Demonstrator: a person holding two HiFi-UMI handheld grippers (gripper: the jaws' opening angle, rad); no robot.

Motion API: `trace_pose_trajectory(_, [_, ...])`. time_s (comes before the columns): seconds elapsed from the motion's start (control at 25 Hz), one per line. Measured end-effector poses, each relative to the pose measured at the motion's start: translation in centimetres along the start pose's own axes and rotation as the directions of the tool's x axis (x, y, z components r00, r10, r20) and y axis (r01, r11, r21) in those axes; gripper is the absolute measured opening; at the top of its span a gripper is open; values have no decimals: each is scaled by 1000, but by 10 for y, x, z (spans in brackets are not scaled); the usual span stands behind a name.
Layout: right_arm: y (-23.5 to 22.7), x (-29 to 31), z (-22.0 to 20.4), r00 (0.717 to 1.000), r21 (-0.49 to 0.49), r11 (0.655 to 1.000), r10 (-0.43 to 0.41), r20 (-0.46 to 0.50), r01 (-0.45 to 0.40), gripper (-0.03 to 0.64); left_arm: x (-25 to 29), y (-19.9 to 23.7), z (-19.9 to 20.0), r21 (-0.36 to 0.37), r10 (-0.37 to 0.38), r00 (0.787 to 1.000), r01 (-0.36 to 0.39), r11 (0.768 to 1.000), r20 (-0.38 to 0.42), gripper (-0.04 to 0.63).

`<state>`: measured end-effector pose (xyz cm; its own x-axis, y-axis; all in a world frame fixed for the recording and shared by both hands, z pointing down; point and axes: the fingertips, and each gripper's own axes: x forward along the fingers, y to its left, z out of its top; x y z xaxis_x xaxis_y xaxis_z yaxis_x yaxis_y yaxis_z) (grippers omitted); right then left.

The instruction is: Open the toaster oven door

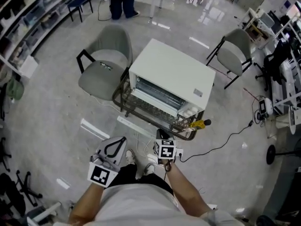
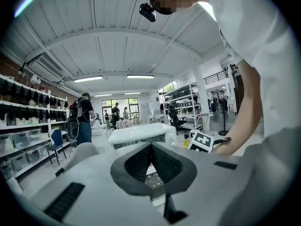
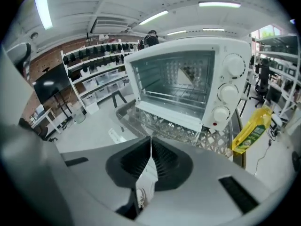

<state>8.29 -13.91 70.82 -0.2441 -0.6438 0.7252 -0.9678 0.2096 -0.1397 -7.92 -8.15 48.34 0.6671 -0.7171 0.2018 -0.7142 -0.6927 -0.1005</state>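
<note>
Head view: left gripper and right gripper held close to body, short of toaster oven front, touching nothing.
Left gripper view: jaws closed, empty, pointing about level at oven.
Right gripper view: jaws closed, empty, angled down at oven front.

The body of the left gripper hides the lower part of the toaster oven.

A lab hall: stocked shelving, grey chairs, vaulted ceiling.
</note>
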Motion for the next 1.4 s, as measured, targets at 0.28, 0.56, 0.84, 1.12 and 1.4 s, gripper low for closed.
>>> trace_pose_trajectory(0.28, [-6,-40,80,981,9,998,67,183,-69,21,8,14,36,11,20,997,-21,1000,79,17])
trace_pose_trajectory(0.56, [-10,-109,169,907,29,991,109,406,-132,21,11,30,66,61,52,990,-61,996,133,17])
trace_pose_trajectory(0.84, [-14,-189,231,808,-37,989,137,573,-141,21,7,50,86,48,105,981,-114,992,161,17])
trace_pose_trajectory(1.12, [-35,-270,251,728,-120,992,111,676,-40,21,-12,58,109,41,169,964,-181,983,207,17])
trace_pose_trajectory(1.4, [-45,-342,252,644,-158,984,70,762,80,21,-38,58,124,12,241,942,-250,968,233,17])
